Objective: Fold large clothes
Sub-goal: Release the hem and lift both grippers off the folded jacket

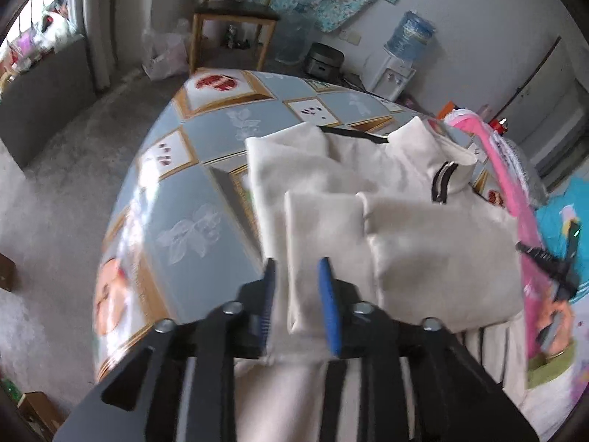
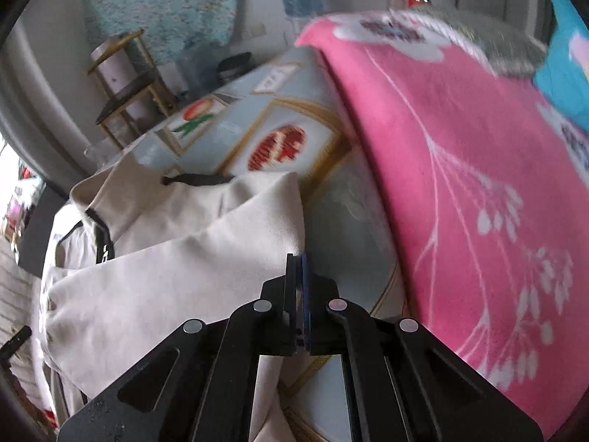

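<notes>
A cream garment (image 1: 405,228) with a black zip collar (image 1: 443,180) lies partly folded on the patterned table (image 1: 206,140). In the left wrist view my left gripper (image 1: 299,287) stands open over its near side. A folded strip of the cream cloth lies between the blue pads (image 1: 327,294), which do not press on it. In the right wrist view the same garment (image 2: 165,276) spreads to the left. My right gripper (image 2: 299,258) is shut at the garment's right edge, and that edge runs straight into the closed fingertips.
A pink flowered blanket (image 2: 460,184) covers the table's right side, close beside the right gripper, with a turquoise cloth (image 2: 567,84) beyond it. A wooden chair (image 1: 235,14) and a water dispenser (image 1: 401,55) stand behind the table. Bare tablecloth (image 2: 279,140) shows past the garment.
</notes>
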### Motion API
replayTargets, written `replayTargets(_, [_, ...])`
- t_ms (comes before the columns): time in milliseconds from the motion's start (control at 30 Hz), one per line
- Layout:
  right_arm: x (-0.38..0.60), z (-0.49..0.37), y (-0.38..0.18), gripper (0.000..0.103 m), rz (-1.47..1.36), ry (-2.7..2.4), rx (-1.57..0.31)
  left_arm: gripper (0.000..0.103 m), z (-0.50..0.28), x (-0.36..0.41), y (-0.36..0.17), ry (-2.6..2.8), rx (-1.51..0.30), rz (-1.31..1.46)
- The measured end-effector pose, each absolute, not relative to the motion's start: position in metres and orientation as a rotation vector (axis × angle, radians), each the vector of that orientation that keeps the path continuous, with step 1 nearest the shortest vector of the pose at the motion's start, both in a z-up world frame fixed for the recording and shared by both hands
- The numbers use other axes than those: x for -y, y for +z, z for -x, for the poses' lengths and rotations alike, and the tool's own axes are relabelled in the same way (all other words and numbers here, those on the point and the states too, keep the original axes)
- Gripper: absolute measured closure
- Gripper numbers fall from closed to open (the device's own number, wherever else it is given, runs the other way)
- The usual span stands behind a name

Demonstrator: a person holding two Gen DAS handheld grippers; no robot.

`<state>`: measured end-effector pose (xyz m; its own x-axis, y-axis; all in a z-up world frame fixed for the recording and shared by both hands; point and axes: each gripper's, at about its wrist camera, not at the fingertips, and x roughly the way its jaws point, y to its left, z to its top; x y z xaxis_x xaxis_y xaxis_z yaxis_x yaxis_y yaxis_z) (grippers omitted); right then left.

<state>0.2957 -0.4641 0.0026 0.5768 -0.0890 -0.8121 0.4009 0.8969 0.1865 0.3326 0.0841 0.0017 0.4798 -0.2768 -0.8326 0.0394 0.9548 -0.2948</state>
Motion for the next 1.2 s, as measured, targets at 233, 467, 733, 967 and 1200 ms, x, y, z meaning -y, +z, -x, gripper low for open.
replayTargets(233, [0.465,-0.301,-0.001,0.098,-0.387,-0.287,-0.917,0.076,-0.371,-0.062,-0.014,-0.128,-1.104,0.148])
replayTargets(467, [0.485,-0.275,0.028,0.086,-0.423,-0.396,-0.839,0.076,-0.356,-0.055,-0.012,-0.097,-1.072,0.088])
replayTargets(733, [0.37,-0.268,0.016,0.062,-0.086,-0.077,-0.966,0.048,-0.322,-0.038,-0.001,-0.159,-1.03,0.012])
replayTargets(967, [0.342,-0.25,-0.001,0.058,0.039,-0.18,-1.065,0.038,-0.286,-0.048,0.001,-0.119,-1.044,-0.024])
replayTargets(1200, [0.289,-0.161,0.028,0.045,-0.031,-0.079,-0.999,0.025,-0.204,-0.043,0.021,-0.173,-0.961,-0.054])
